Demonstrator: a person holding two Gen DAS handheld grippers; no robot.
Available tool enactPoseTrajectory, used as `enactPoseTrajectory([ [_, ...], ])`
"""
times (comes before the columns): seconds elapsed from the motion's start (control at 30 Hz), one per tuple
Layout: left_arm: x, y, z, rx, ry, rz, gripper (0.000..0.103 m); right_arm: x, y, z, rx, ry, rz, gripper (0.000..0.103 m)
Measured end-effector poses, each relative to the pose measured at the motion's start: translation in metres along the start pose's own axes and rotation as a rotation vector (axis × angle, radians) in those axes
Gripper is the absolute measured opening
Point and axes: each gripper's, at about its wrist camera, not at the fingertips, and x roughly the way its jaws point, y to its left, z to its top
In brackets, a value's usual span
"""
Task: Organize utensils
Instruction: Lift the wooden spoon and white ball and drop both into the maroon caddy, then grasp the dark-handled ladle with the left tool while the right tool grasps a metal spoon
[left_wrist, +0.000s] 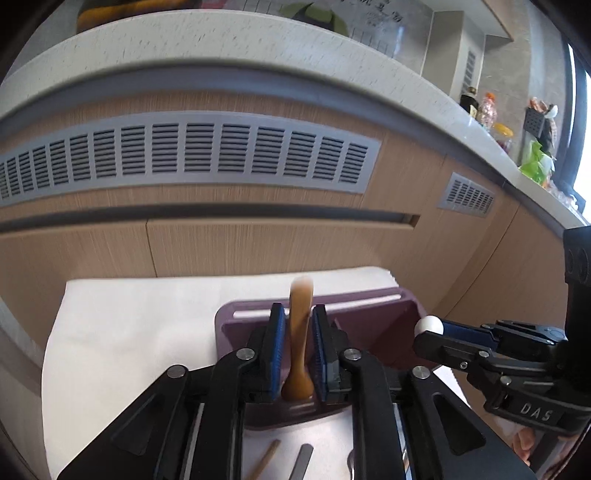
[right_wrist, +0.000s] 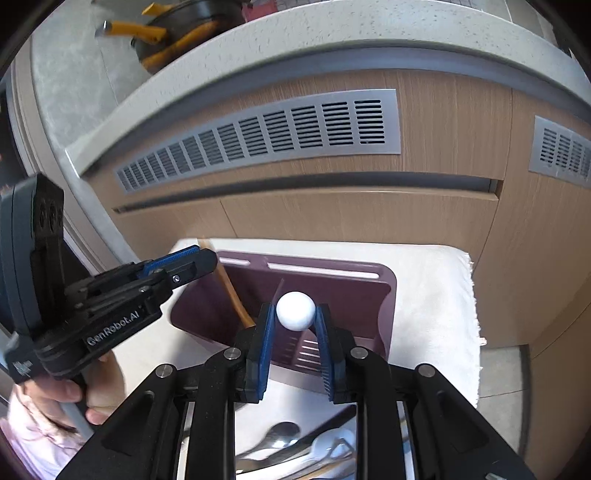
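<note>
Over the purple utensil holder (left_wrist: 373, 314) both grippers hang nose-down, each with one utensil, which looks like the way to feed handles into its compartments from above. The holder stands on a white cloth (left_wrist: 129, 332) before a wood cabinet front with grey vents, and it is the mark for everything else. The left gripper (left_wrist: 298, 332) reaches over the holder's near-left part with a brown, wooden-looking utensil (left_wrist: 300, 332) upright between its blue pads; a thin gap seems to show on each side of the shaft, so I cannot tell whether the pads bear on it or have let it go. Its broad end sits low, at the holder's near edge, and its tip reaches up past the slotted back wall. The right gripper (right_wrist: 295, 321) is over the holder's middle, closed lightly on the white ball-shaped end (right_wrist: 295, 310) of another utensil, the ball sitting between the fingertips; the rest of that utensil is hidden. A thin divider splits the holder, and each utensil seems aimed at its own side, which I judge to be the sorting intended. Nearer than the holder, on the cloth, lie more pieces waiting: metal spoons (right_wrist: 280, 435) under the right gripper, and a wooden stick (left_wrist: 266, 459) and a flat metal handle (left_wrist: 301, 459) under the left one. A hand (right_wrist: 70, 398) grips the left tool's handle.
</note>
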Motion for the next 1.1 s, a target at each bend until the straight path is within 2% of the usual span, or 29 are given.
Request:
enactPoseTrajectory([
  [0.07, -0.005, 0.000, -0.002, 0.004, -0.011, 0.013, 0.032, -0.002, 0.003, -0.003, -0.024, -0.026, -0.027, 0.044],
  [0.1, -0.009, 0.001, -0.003, 0.004, -0.019, 0.021, 0.041, -0.006, 0.005, -0.005, -0.034, -0.047, -0.044, 0.051],
  [0.13, -0.014, 0.002, -0.003, 0.004, -0.028, 0.029, 0.050, -0.013, 0.008, -0.007, -0.048, -0.079, -0.068, 0.064],
  [0.17, -0.021, 0.002, -0.005, 0.004, -0.038, 0.044, 0.054, -0.017, 0.009, -0.008, -0.059, -0.105, -0.085, 0.072],
  [0.23, -0.031, 0.005, -0.007, 0.005, -0.045, 0.064, 0.062, -0.032, 0.014, -0.013, -0.087, -0.161, -0.128, 0.077],
  [0.33, -0.045, 0.010, -0.018, 0.005, -0.029, 0.078, 0.070, -0.051, 0.016, -0.024, -0.096, -0.230, -0.169, 0.094],
  [0.4, -0.054, 0.013, -0.031, 0.006, -0.022, 0.095, 0.075, -0.062, 0.016, -0.036, -0.102, -0.275, -0.236, 0.102],
  [0.5, -0.064, 0.019, -0.053, 0.004, -0.016, 0.134, 0.079, -0.070, 0.020, -0.060, -0.150, -0.303, -0.329, 0.103],
  [0.53, -0.066, 0.020, -0.061, -0.004, -0.015, 0.148, 0.081, -0.069, 0.019, -0.068, -0.153, -0.276, -0.354, 0.103],
  [0.67, -0.071, 0.028, -0.095, -0.046, -0.007, 0.215, 0.087, -0.061, 0.004, -0.095, -0.089, -0.146, -0.363, 0.103],
  [0.8, -0.065, 0.035, -0.125, -0.053, 0.085, 0.224, 0.088, -0.046, -0.010, -0.126, -0.052, -0.058, -0.440, 0.103],
  [0.9, -0.058, 0.037, -0.142, 0.029, 0.158, 0.197, 0.088, -0.034, -0.020, -0.139, -0.023, 0.018, -0.412, 0.103],
  [0.97, -0.057, 0.039, -0.150, 0.076, 0.194, 0.194, 0.088, -0.026, -0.025, -0.147, 0.010, 0.073, -0.360, 0.103],
  [1.1, -0.055, 0.055, -0.158, 0.060, 0.249, 0.182, 0.088, -0.022, -0.026, -0.150, 0.059, 0.080, -0.295, 0.103],
])
